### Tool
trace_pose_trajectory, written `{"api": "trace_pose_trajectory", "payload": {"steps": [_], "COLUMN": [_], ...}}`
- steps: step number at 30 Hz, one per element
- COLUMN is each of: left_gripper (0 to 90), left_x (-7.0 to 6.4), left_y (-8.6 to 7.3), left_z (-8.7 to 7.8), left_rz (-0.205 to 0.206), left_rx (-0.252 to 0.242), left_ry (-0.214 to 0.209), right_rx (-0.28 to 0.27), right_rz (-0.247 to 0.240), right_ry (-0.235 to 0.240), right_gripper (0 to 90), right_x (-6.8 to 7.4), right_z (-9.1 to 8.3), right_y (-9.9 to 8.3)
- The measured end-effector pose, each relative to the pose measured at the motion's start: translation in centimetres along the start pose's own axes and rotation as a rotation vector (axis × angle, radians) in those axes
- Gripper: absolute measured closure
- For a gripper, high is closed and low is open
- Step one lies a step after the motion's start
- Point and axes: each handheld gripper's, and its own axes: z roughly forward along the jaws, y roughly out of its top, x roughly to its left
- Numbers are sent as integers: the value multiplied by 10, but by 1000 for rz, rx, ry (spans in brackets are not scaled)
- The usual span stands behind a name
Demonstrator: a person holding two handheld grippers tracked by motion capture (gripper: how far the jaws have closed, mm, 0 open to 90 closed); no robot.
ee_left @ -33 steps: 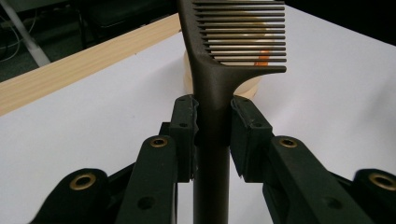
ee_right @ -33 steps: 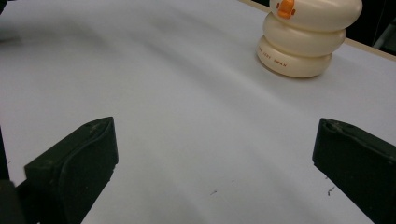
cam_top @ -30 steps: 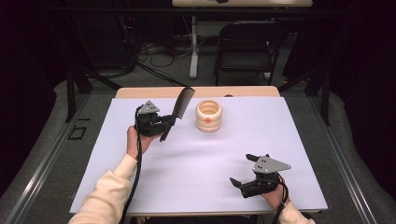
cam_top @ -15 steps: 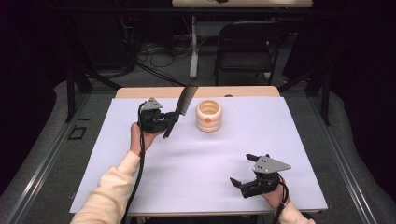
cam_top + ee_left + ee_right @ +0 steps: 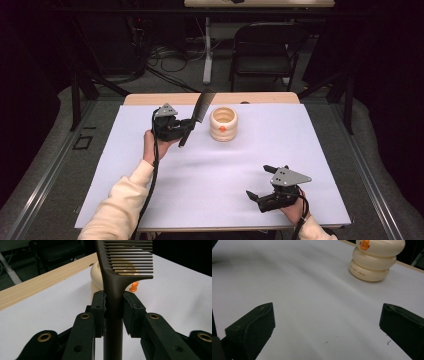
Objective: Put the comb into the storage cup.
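The left gripper (image 5: 181, 131) is held above the far left part of the worktop (image 5: 320, 150), and its jaws are clamped on the handle of a dark comb (image 5: 196, 116). In the left gripper view the comb (image 5: 113, 290) is seen gripped between the two pads just below the point where the teeth begin, with the handle running down between the jaws and the toothed part rising above them. In the high view the comb is tilted, its toothed end pointed up and away toward the far edge of the worktop. Just beside the comb, on its right, a cream cup (image 5: 223, 123) made of stacked rings with a small orange mark is set upright on the white surface; whether the comb touches it cannot be told. The right gripper (image 5: 260, 186) is held low over the near right part of the worktop, well apart from the cup, with its jaws spread wide and nothing between them. In the right gripper view the cup (image 5: 375, 261) is seen farther off, beyond the open jaws.
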Motion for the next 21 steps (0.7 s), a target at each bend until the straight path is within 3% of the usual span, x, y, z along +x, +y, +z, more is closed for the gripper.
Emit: {"api": "trace_pose_trajectory", "payload": {"steps": [21], "left_gripper": [724], "left_x": [-2], "left_y": [5], "left_z": [20], "left_rz": [6], "left_rx": [-6], "left_ry": [14], "right_rx": [-1], "right_rz": [6], "right_ry": [0], "right_gripper": [0], "right_x": [0], "right_z": [-1], "right_y": [0]}}
